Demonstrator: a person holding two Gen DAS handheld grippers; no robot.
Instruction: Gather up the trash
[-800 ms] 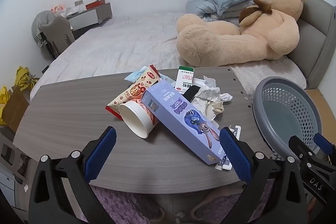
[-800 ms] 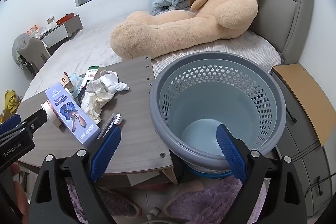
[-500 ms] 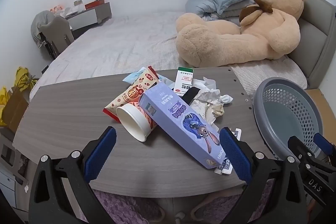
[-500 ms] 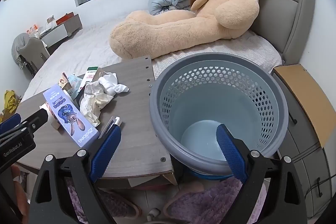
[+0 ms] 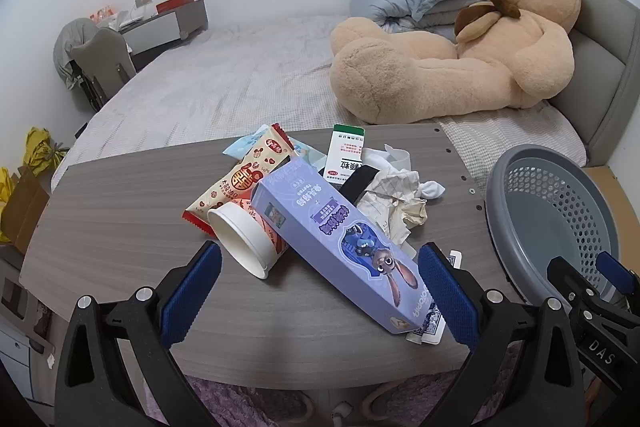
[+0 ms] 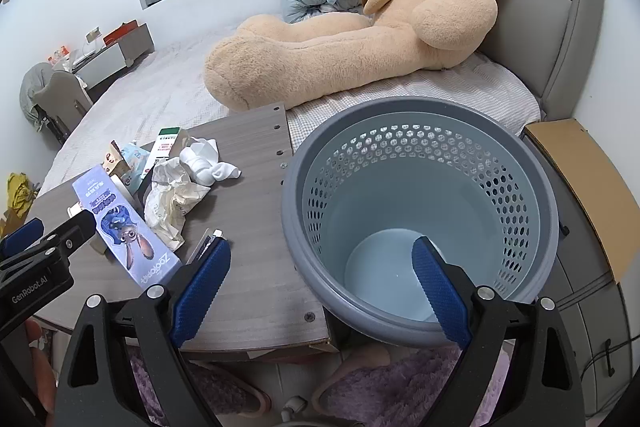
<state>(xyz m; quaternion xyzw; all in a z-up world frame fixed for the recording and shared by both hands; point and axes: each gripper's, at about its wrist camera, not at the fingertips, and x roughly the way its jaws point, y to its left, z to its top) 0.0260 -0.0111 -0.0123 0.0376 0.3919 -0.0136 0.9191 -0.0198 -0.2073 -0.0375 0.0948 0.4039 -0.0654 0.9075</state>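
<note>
A pile of trash lies on the grey wooden table (image 5: 112,219): a long purple carton (image 5: 340,247), a white paper cup (image 5: 244,239) on its side, a red-and-cream snack wrapper (image 5: 248,179), a green-and-white box (image 5: 346,153) and crumpled paper (image 5: 396,203). My left gripper (image 5: 320,287) is open and empty, just short of the carton and cup. My right gripper (image 6: 320,283) is open and empty above the near rim of the empty grey perforated basket (image 6: 420,211). The carton (image 6: 124,227) and crumpled paper (image 6: 172,203) also show in the right wrist view.
The basket (image 5: 552,219) stands off the table's right end. A bed with a large teddy bear (image 5: 460,51) lies behind the table. A small card (image 5: 428,331) lies at the carton's near end. A cardboard-topped stand (image 6: 584,183) is right of the basket.
Both views shifted slightly; the left gripper has drawn a little closer to the trash pile. Both grippers stay open and empty.
</note>
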